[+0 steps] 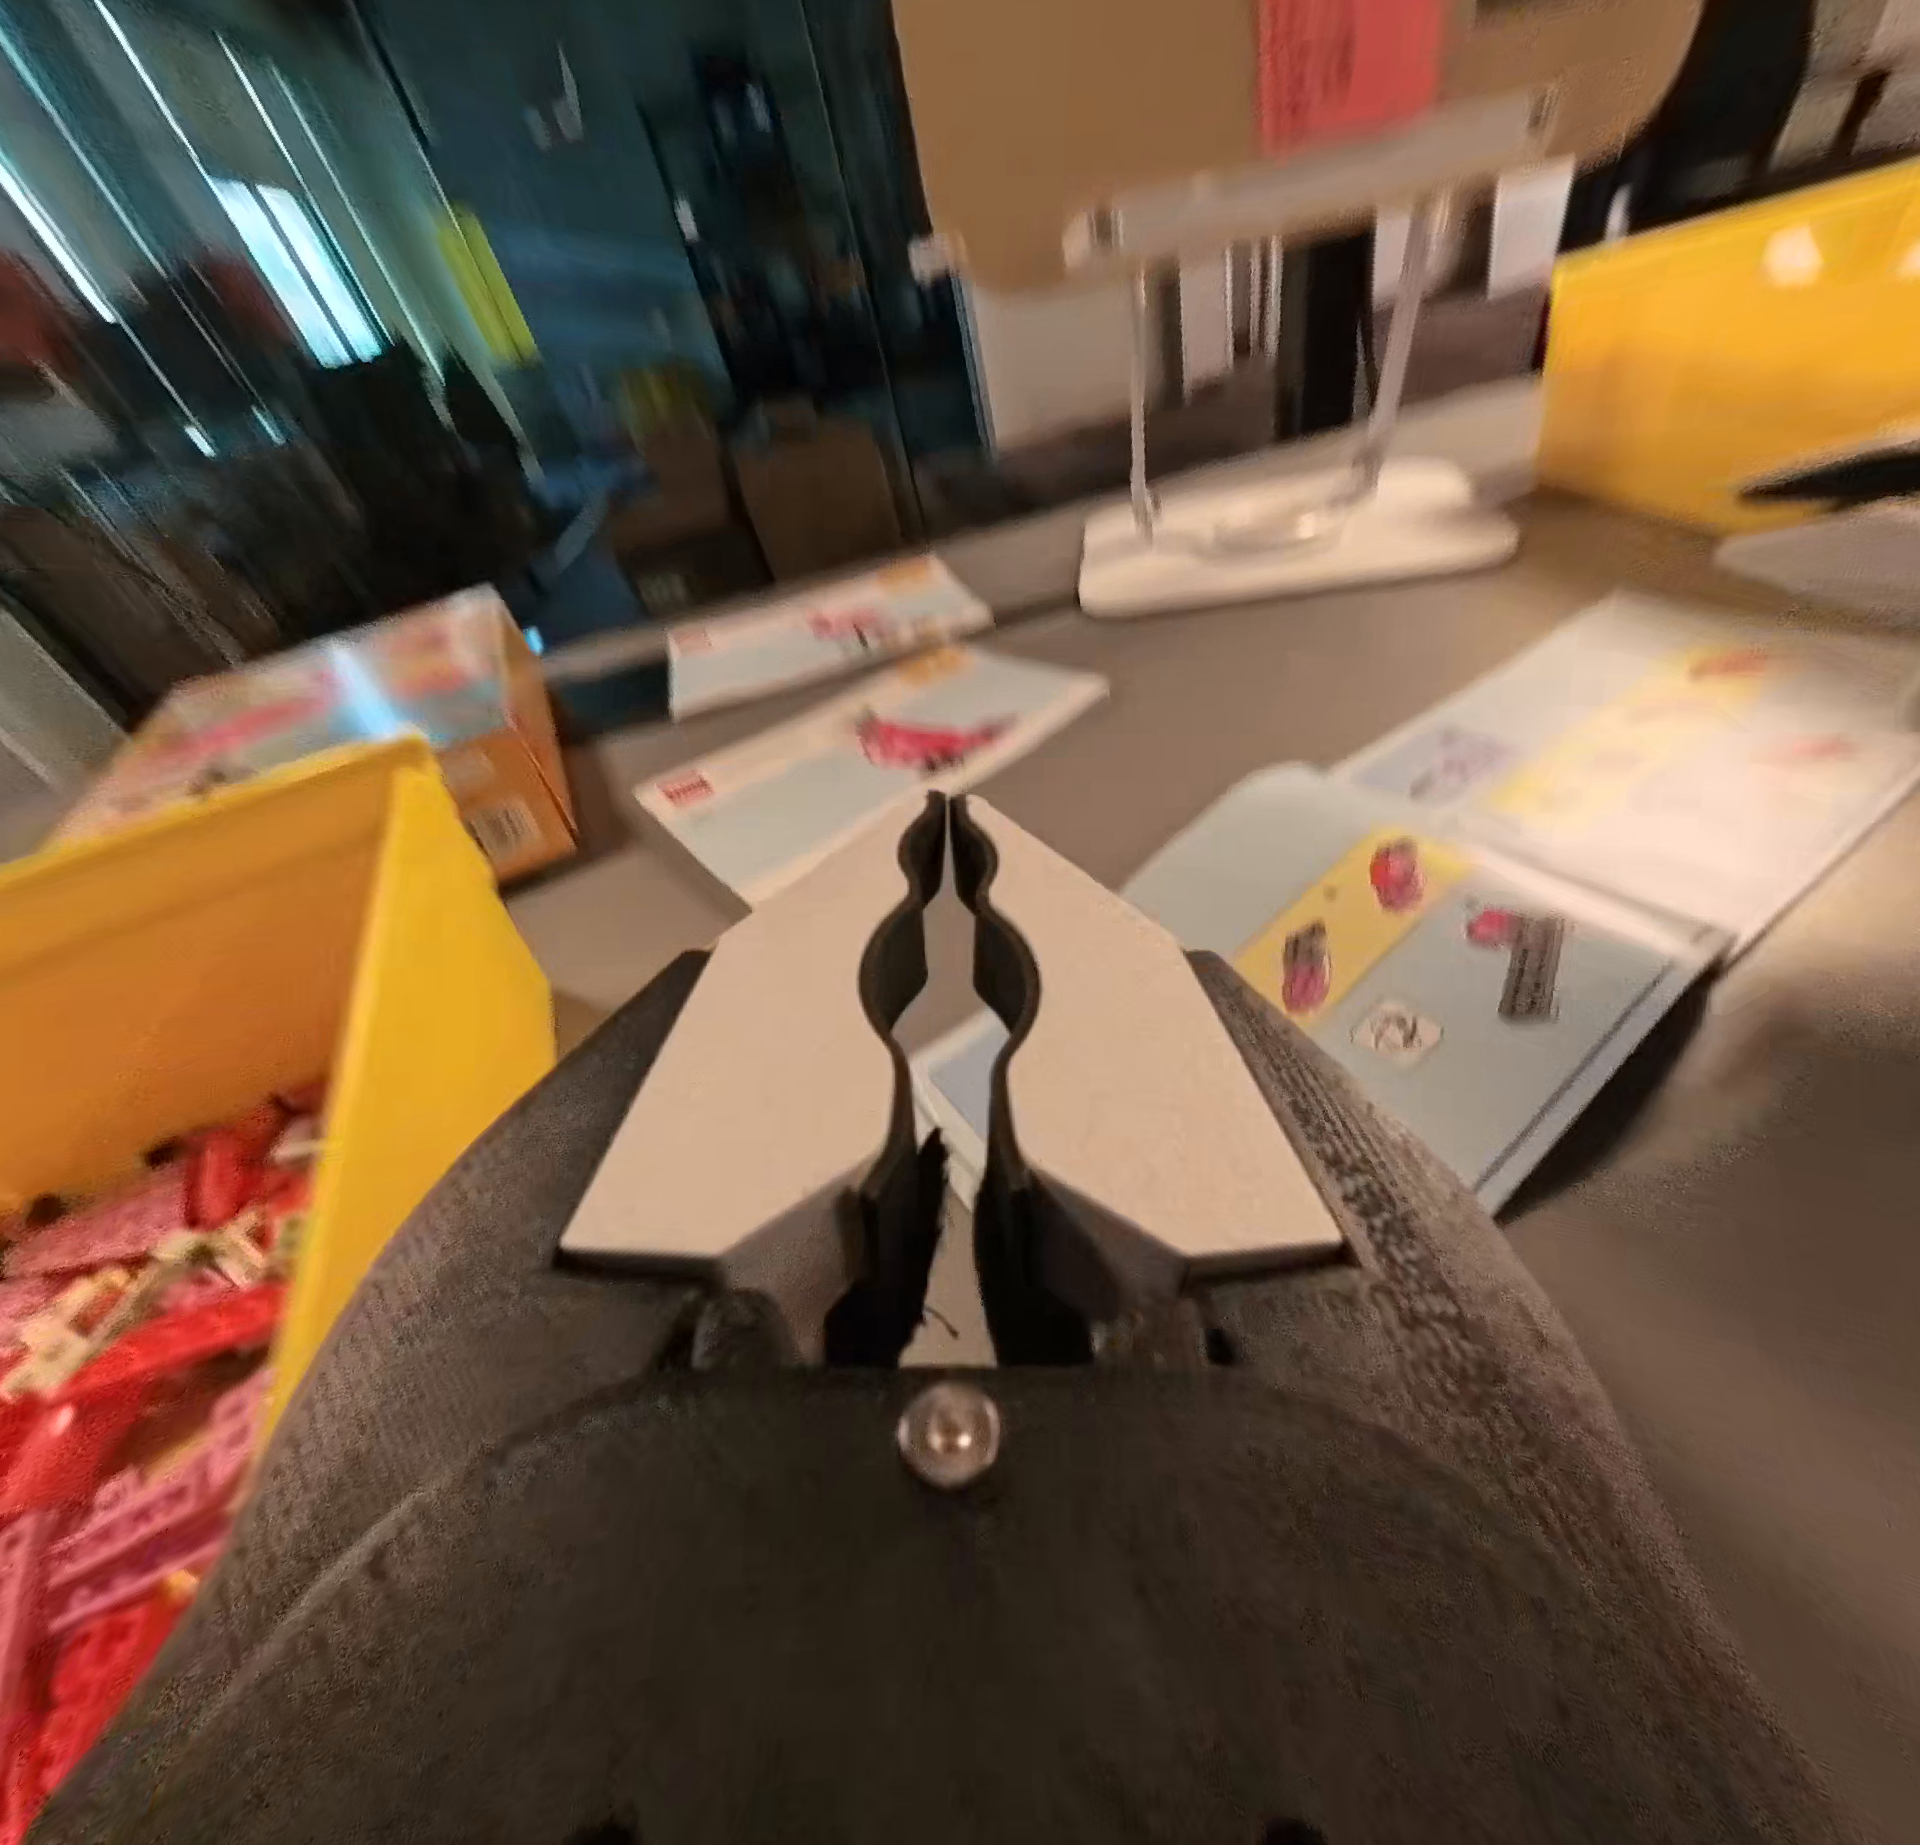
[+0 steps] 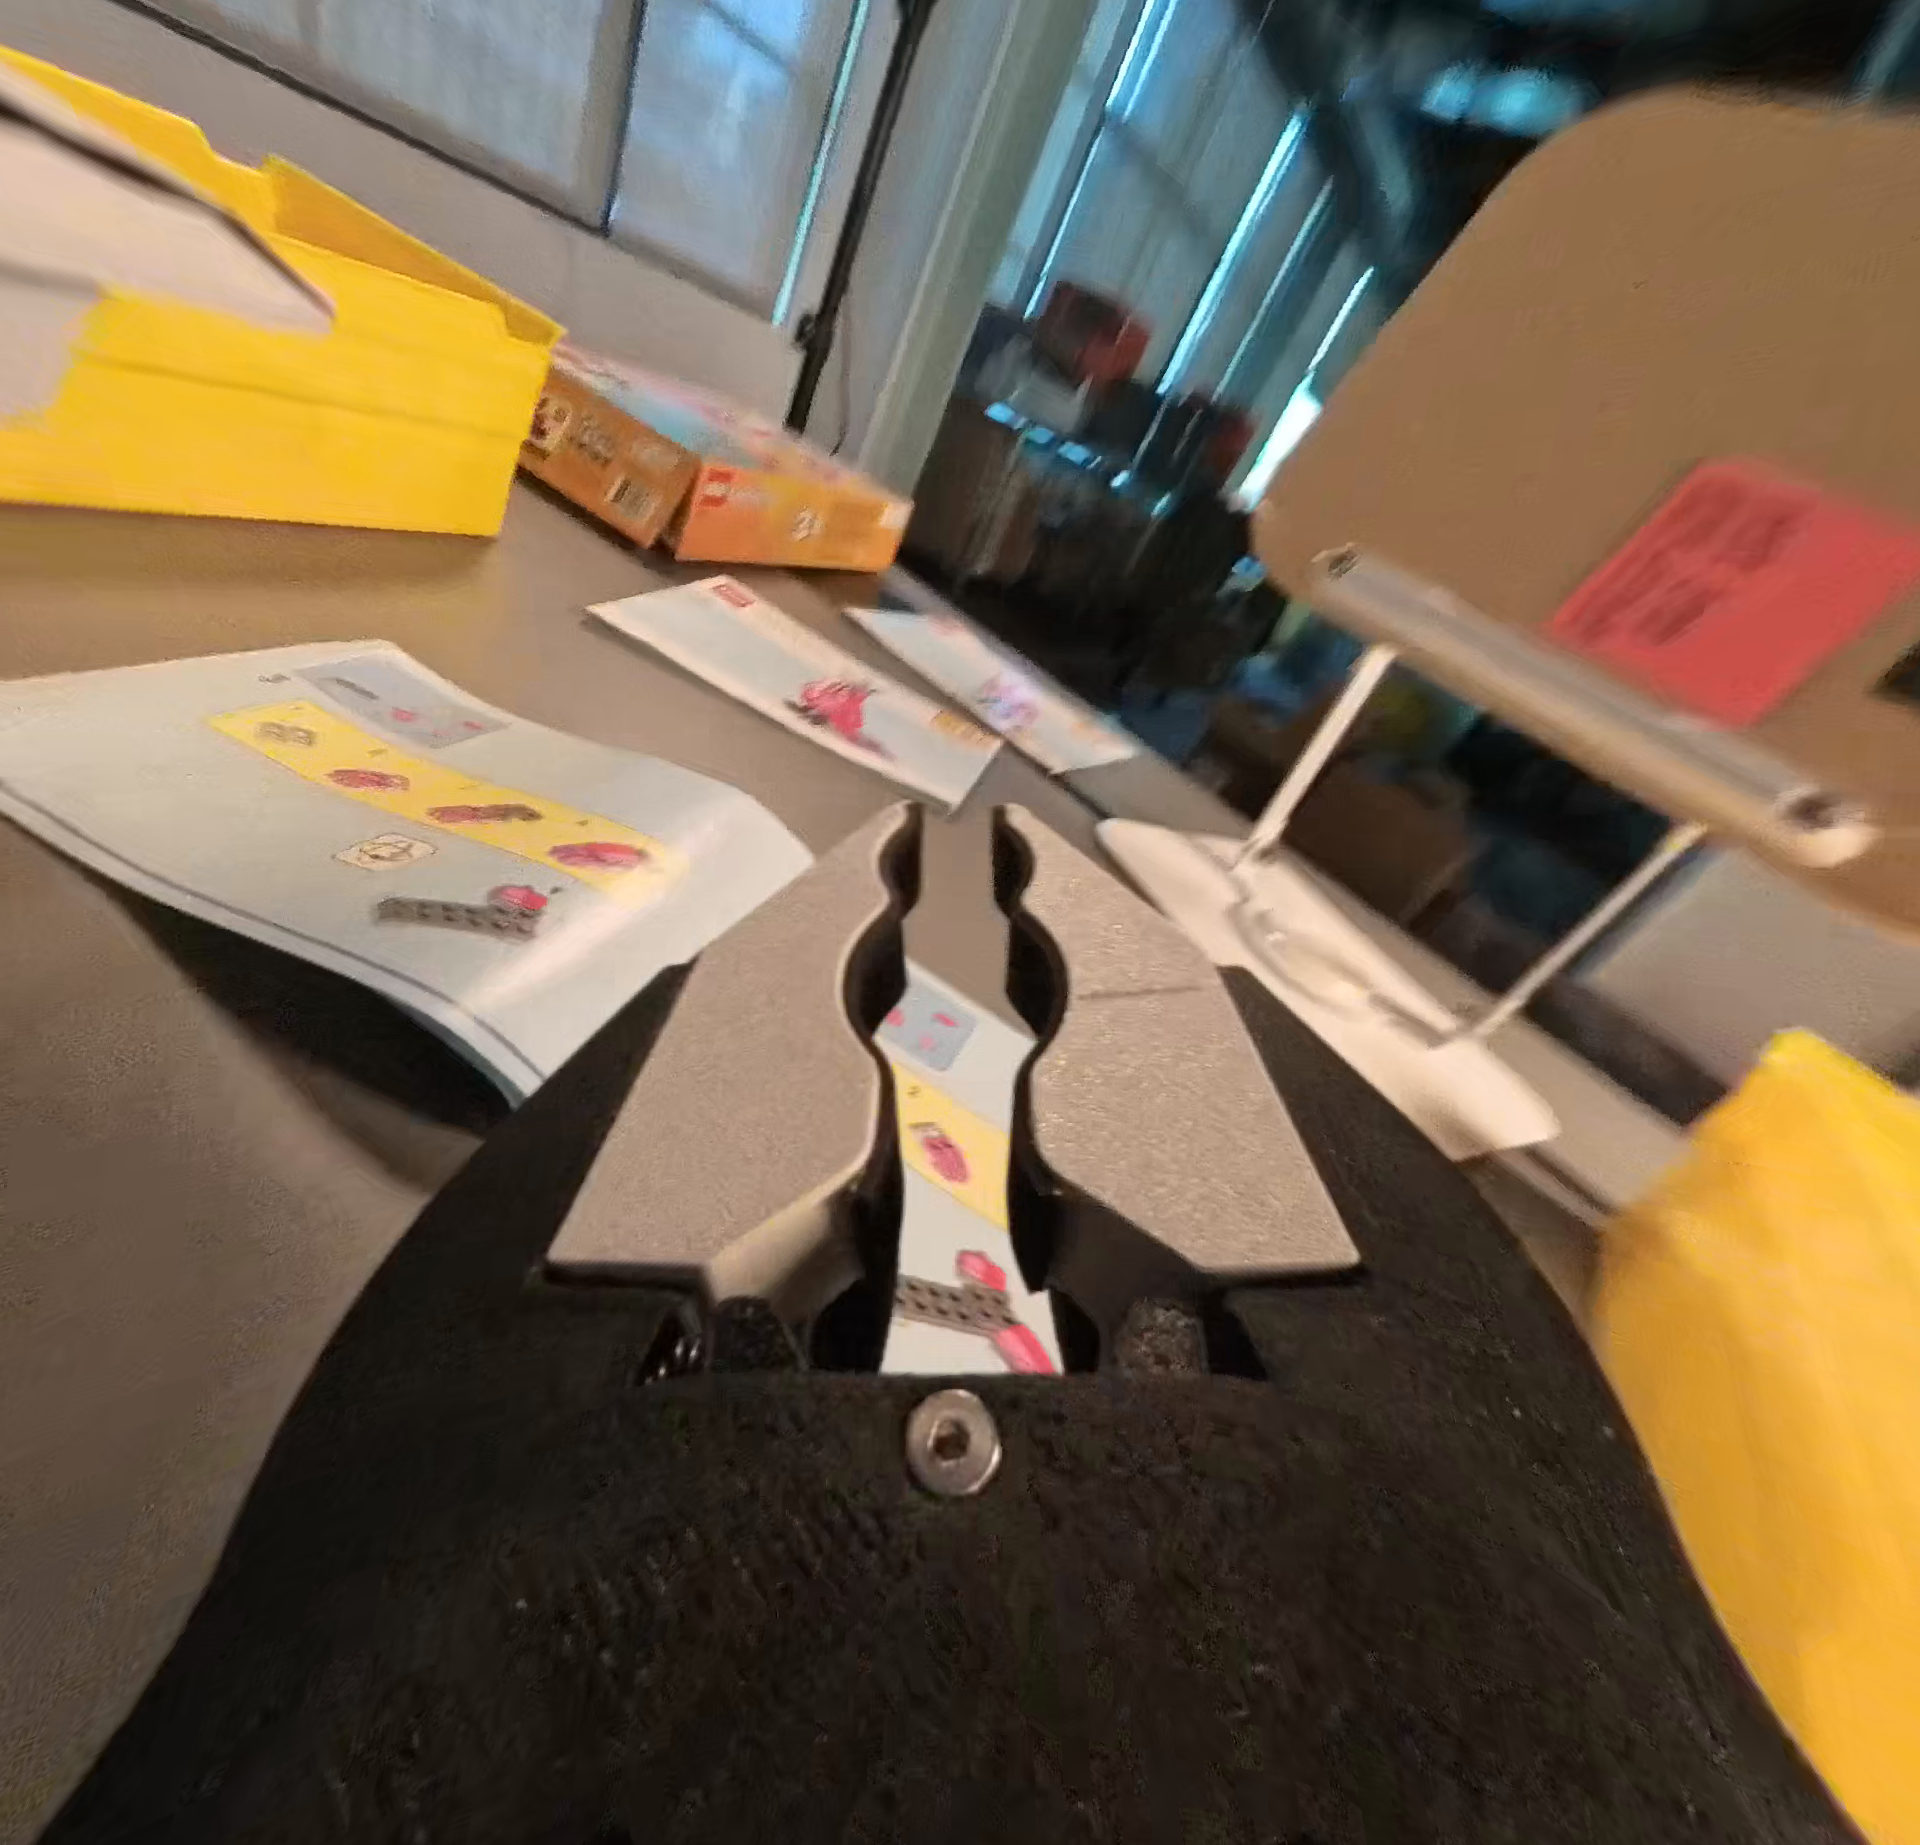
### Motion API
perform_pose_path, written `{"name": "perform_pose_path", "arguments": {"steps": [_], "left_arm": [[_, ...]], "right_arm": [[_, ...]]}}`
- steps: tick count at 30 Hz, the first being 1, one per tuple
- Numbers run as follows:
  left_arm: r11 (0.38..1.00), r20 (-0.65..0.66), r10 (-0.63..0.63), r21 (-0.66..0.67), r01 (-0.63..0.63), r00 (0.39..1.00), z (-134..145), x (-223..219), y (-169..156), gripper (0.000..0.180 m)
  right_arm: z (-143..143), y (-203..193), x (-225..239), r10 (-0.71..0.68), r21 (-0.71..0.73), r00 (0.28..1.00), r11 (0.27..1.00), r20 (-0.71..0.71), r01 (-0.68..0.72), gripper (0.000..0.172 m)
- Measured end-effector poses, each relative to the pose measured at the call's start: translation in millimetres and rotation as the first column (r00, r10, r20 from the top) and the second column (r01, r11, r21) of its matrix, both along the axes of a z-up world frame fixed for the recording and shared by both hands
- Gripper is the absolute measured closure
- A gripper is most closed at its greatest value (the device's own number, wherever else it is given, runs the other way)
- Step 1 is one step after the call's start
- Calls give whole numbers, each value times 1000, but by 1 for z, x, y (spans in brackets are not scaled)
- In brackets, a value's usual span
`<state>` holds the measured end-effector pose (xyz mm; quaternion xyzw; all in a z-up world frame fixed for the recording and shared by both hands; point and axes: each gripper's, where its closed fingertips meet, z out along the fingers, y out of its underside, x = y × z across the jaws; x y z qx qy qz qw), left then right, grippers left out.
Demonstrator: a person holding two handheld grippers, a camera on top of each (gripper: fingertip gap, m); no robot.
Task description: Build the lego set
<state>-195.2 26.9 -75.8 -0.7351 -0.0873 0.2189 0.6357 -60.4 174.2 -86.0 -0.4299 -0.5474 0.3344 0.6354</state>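
Yellow bin (image 1: 343, 964): it stood at the far left, heaped with red and pink building pieces (image 1: 125, 1380), just beside the left gripper's body.
Left gripper (image 1: 950, 808): its tips were clenched together on nothing, raised above the grey table (image 1: 1195, 652).
Closed booklets (image 1: 862, 767): two lay flat beyond those tips, with an orange box (image 1: 499, 756) off to their left.
Open booklet (image 2: 343, 819): it lay spread on the table, partly under the right gripper and untouched.
Right gripper (image 2: 956, 819): its fingers stood slightly apart with only table and page showing between them.
White stand (image 2: 1330, 974): it stood to the right, carrying a tan board (image 2: 1558, 341).
Step in hand: by my reckoning neither tool was working on anything; both hung clear of the table.
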Motion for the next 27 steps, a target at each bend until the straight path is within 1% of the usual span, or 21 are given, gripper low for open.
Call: {"name": "perform_pose_path", "arguments": {"steps": [1,2,4,6,10,14,15,17,18,20,23,24,27], "left_arm": [[998,-33,-4,69,6,999,13,2,-5,180],[990,-64,-15,137,24,998,25,6,-9,178],[965,-108,-48,251,74,993,44,17,-17,174],[948,-126,-44,306,81,991,54,20,-22,173],[946,-153,-41,313,88,987,56,23,-24,173],[953,-193,-55,281,109,980,54,29,-20,173],[959,-203,-54,264,107,978,52,30,-18,171],[965,-218,-4,256,61,976,52,30,-17,157],[963,-233,13,265,51,972,55,33,-18,154],[957,-263,7,282,70,965,65,46,-22,152],[943,-279,26,326,69,960,83,64,-46,152],[937,-259,58,346,37,964,89,64,-60,151],[913,-182,211,387,-128,960,111,45,-114,144]], "right_arm": [[2,-1,6,-20,57,1000,998,-19,21,170],[1,-3,10,-27,103,999,994,-19,29,172],[0,-9,11,-18,147,1000,989,-10,19,172],[0,-12,8,-18,177,1000,984,-8,19,172],[-5,-11,5,-27,181,999,983,20,23,172],[-3,-10,6,-15,130,1000,991,12,13,172],[-3,-9,7,-12,119,1000,993,8,11,172],[-1,-7,8,-8,92,1000,996,-2,8,172],[0,-6,9,-5,79,1000,997,-8,6,172],[2,-4,10,-4,61,1000,998,-24,5,172],[4,-2,12,-11,49,999,999,-36,13,172],[4,-1,12,-14,46,999,999,-38,16,172],[4,1,11,-22,41,999,999,-42,24,172]]}}
